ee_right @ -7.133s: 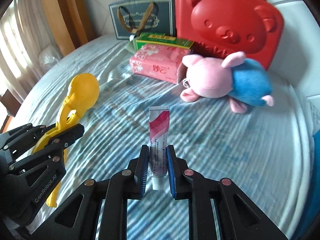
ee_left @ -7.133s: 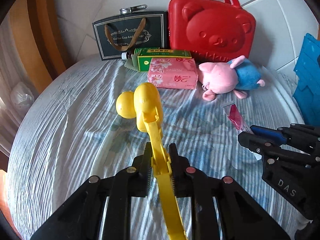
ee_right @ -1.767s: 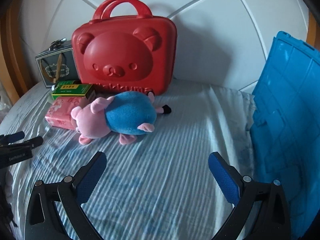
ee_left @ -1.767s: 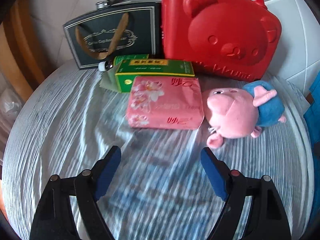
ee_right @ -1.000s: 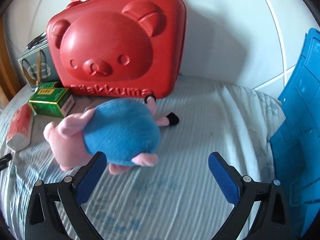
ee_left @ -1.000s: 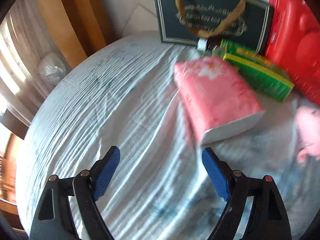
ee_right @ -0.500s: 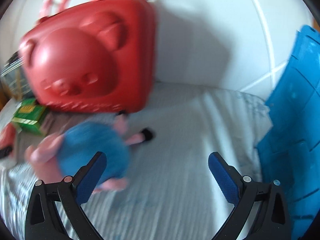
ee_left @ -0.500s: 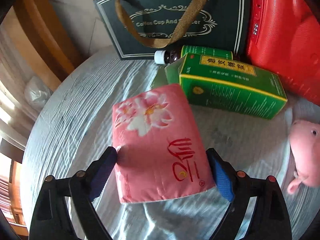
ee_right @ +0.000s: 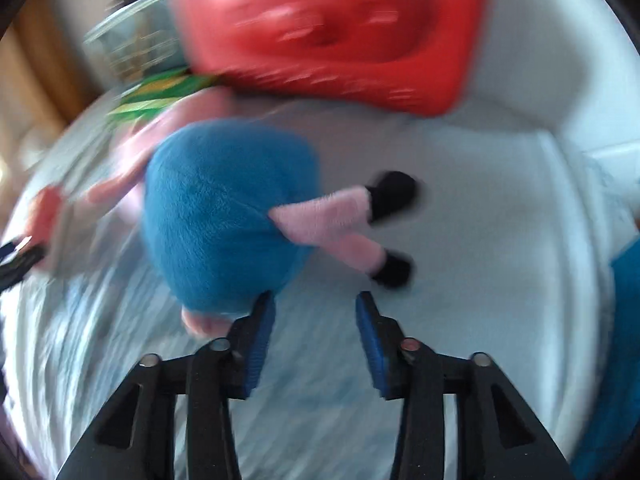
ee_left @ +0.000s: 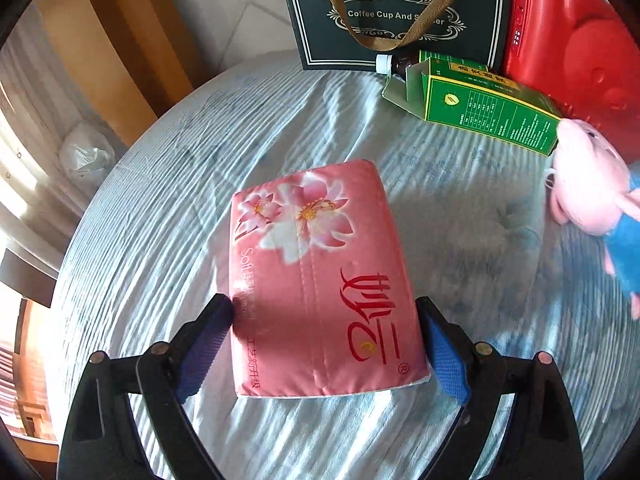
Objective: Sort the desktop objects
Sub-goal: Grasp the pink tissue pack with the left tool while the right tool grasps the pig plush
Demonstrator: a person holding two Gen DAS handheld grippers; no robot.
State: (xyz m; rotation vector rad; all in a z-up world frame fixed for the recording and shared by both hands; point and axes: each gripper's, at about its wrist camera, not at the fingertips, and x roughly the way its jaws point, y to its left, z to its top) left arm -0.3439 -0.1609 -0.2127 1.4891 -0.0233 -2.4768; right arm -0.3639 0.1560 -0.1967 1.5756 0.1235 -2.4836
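The left claw [ee_left: 324, 348] is clamping the pink tissue pack [ee_left: 316, 276] by its long sides, one blue pad on each flank, the pack reaching forward from the pads above the striped sheet [ee_left: 168, 216]. Ahead and to the right are lying a green box [ee_left: 492, 114] and the plush pig [ee_left: 592, 200]. The right claw [ee_right: 316, 320] is standing part-way apart with nothing between its pads — its jaws have just been closing — while the pig's blue body is sitting just ahead to the left.

Surface: round bed [ee_left: 168, 200], pale blue striped sheet.
Wall: white padded panels [ee_right: 540, 40] at 1 o'clock.
Trim: wooden frame [ee_left: 120, 40] at 11 o'clock.
Light: sunlit.
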